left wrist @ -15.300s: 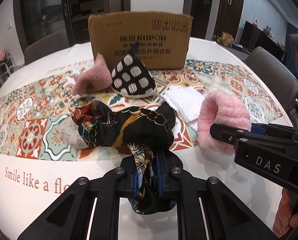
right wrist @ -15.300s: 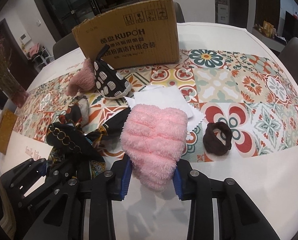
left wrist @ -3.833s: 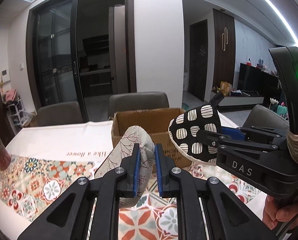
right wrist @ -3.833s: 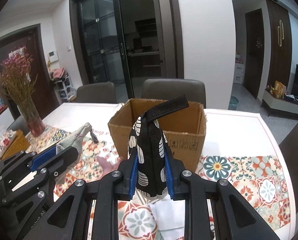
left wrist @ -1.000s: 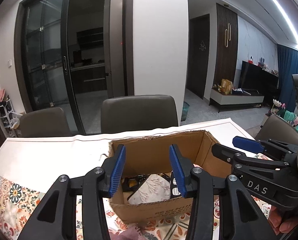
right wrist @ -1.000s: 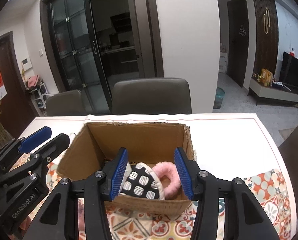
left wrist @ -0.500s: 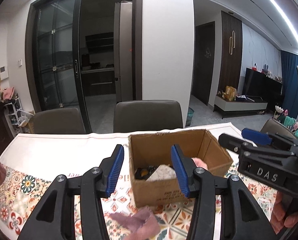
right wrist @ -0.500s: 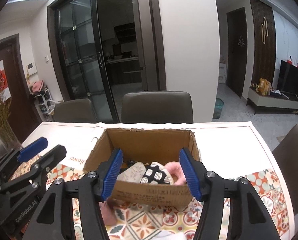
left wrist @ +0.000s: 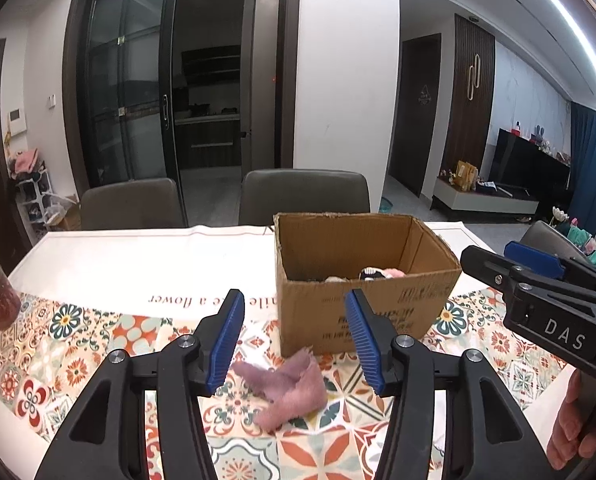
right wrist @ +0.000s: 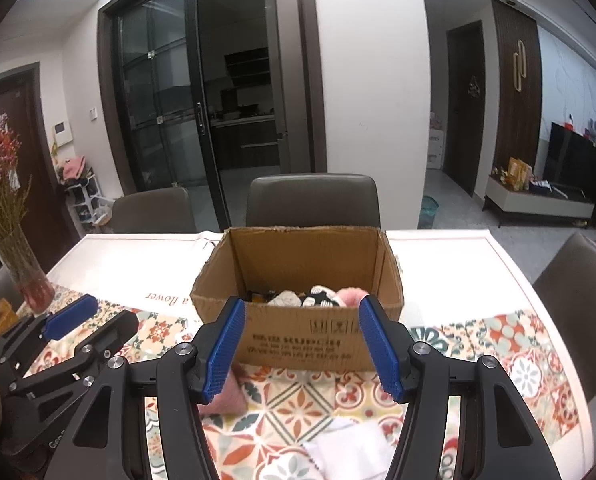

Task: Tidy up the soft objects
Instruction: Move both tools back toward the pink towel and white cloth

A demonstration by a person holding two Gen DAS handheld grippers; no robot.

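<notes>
Both my claws are empty. My left gripper (left wrist: 293, 336) has just been spreading its blue pads, and nothing lies between them; past the gap I see the pink fuzzy cloth (left wrist: 287, 384) lying crumpled on the patterned tablecloth (left wrist: 77, 344), just in front of the cardboard box (left wrist: 362, 280). My right gripper (right wrist: 300, 346) has also just been widening, and its pads frame only air with the box's near wall behind them. The box stands upright and open-topped on the table, toward the far side, with two grey chairs (right wrist: 314, 200) behind it. Inside it, over the near rim, I can make out a pale printed piece (right wrist: 283, 299), the black and white spotted pouch (right wrist: 318, 300) and a pink fluffy item (right wrist: 352, 295) packed side by side; something dark sits at their left, though I cannot tell what it is. A white cloth (right wrist: 350, 450) lies flat on the tablecloth below my right claw, apart from the box. A glass vase of dried flowers (right wrist: 17, 256) stands at the table's left edge.
</notes>
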